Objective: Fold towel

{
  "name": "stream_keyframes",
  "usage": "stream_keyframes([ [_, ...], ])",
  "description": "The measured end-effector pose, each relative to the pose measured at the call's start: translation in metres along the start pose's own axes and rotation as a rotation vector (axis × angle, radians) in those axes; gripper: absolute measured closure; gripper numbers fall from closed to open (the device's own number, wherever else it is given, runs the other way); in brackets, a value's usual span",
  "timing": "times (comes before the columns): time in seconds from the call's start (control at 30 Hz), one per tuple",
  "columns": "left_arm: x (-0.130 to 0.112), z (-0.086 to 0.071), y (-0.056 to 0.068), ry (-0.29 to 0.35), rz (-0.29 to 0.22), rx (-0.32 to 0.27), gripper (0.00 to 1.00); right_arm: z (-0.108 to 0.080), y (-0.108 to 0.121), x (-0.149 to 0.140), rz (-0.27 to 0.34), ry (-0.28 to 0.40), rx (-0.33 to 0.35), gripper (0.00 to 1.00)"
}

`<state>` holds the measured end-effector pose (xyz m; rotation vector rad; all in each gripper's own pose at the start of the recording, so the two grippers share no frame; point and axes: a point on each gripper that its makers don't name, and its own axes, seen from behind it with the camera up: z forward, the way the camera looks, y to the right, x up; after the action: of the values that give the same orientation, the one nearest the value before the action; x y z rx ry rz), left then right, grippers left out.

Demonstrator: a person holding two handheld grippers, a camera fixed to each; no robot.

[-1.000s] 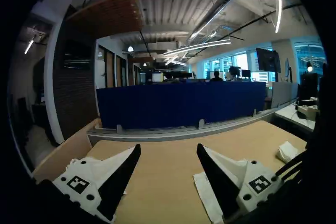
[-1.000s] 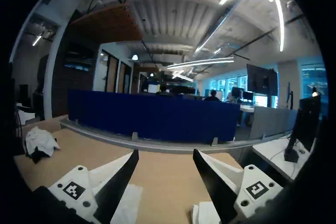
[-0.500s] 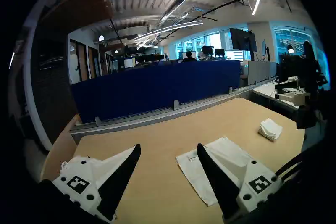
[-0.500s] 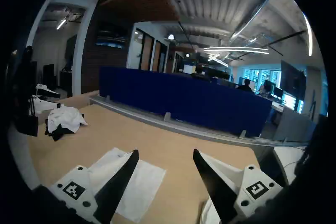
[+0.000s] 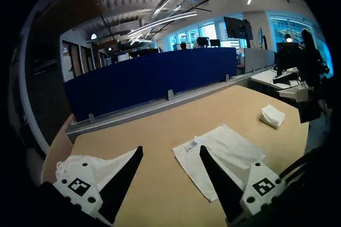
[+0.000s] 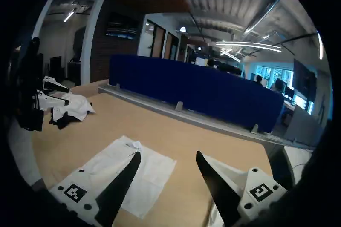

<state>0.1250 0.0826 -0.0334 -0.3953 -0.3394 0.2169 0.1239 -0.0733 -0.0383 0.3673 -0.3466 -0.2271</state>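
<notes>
The left gripper (image 5: pixel 170 171) is hovering with its fingers spread wide, gripping nothing. The white towel (image 5: pixel 226 148) is lying flat on the wooden table (image 5: pixel 140 129) just ahead, partly behind its right finger. The right gripper (image 6: pixel 168 176) is likewise gaping empty, with the towel lying ahead beside its left finger.

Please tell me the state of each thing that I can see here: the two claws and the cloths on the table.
Left claw: open, empty.
Right claw: open, empty.
Towel: spread flat on the table, not yet folded.
Small towel: folded, near the table's edge.
Cloth pile: crumpled in a heap.
</notes>
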Motion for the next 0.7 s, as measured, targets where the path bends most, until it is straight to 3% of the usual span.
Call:
stream_keyframes([
  [0.7, -0.132, 0.036, 0.064, -0.218, 0.053, -0.13, 0.01, 0.026, -0.038, -0.141, -0.01, -0.214, 0.088, 0.0],
])
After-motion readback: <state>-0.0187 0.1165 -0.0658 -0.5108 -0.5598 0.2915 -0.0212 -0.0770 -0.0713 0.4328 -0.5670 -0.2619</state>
